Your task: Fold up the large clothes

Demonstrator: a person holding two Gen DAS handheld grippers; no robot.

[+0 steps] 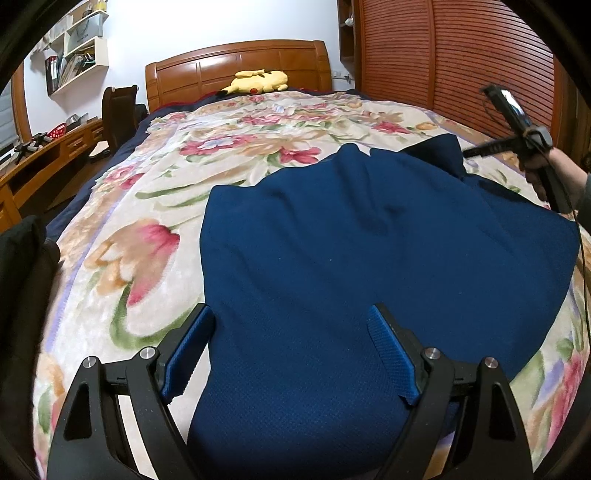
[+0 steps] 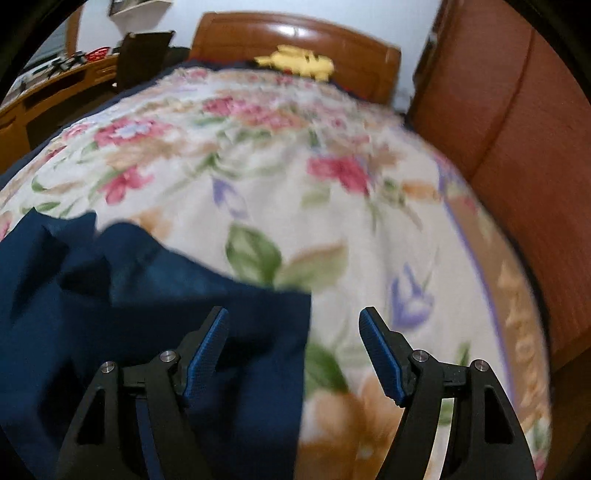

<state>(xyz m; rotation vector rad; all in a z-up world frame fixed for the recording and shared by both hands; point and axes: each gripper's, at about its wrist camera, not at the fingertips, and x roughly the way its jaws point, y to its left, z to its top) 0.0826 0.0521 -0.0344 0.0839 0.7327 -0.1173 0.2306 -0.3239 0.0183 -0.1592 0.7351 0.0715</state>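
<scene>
Navy knit garment (image 1: 369, 258) was spread flat on the floral blanket (image 1: 147, 206) of the bed. The left gripper (image 1: 291, 350) was held above its near edge, jaws spread wide and empty. The right gripper (image 2: 293, 350) was held over its right edge, jaws likewise spread.

A bed (image 1: 110, 258) covered by a floral blanket (image 1: 155, 206) fills the room's middle, with a glossy wooden headboard (image 1: 236, 62) at its far end against a white wall (image 1: 207, 22). A yellow plush toy (image 1: 260, 81) lies by the headboard. Slatted wooden wardrobe doors (image 1: 450, 55) run along the right side. On the left stand a wooden desk (image 1: 44, 155), a dark chair (image 1: 120, 110), and white wall shelves (image 1: 79, 48) holding books. The light is even.
</scene>
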